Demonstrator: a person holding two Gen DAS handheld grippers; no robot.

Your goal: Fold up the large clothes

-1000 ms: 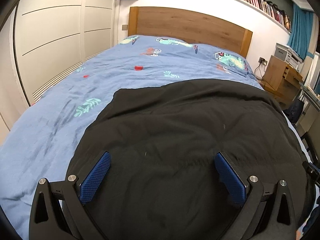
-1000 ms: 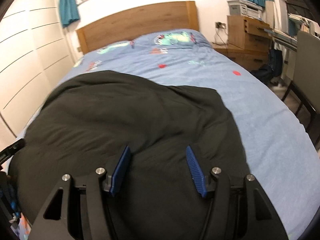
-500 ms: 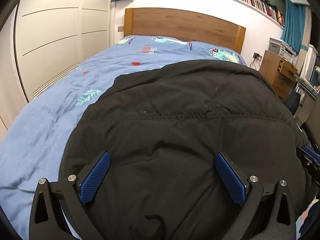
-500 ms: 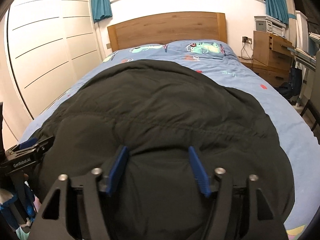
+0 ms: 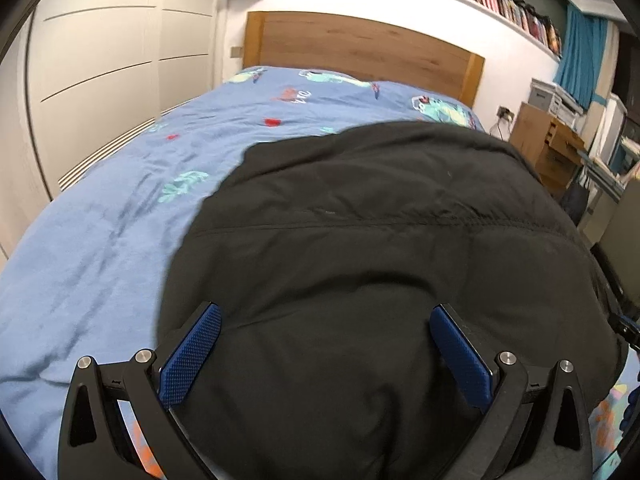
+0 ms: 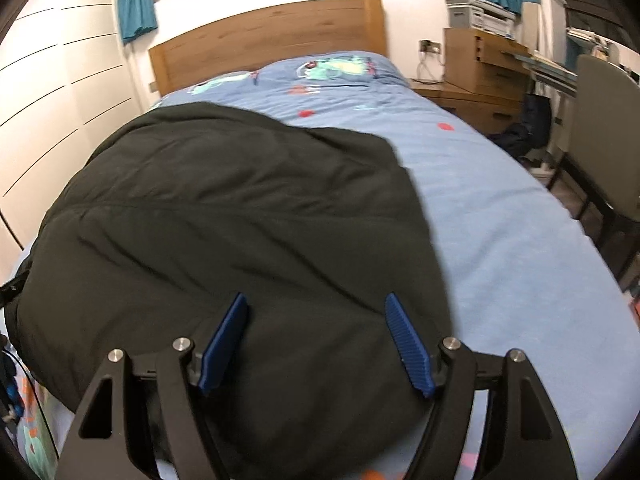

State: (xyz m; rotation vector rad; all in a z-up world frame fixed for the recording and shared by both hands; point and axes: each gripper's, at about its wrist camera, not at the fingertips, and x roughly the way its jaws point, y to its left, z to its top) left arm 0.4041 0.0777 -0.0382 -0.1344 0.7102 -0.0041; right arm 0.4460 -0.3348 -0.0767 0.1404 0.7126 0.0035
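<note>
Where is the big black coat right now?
The black coat lies spread on the blue bed cover near the foot of the bed, filling the middle of both wrist views, under the fingers of both grippers, far from the wooden headboard.

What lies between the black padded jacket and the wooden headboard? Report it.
Only blue patterned duvet, with no other object, separates the black padded jacket from the wooden headboard; both wrist views show it.

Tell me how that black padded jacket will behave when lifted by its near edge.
The black padded jacket will probably sag floppily: it drapes in soft folds. Likely light for its bulk, since it looks puffy and quilted. Its smooth shell may slip on the bedspread.
</note>
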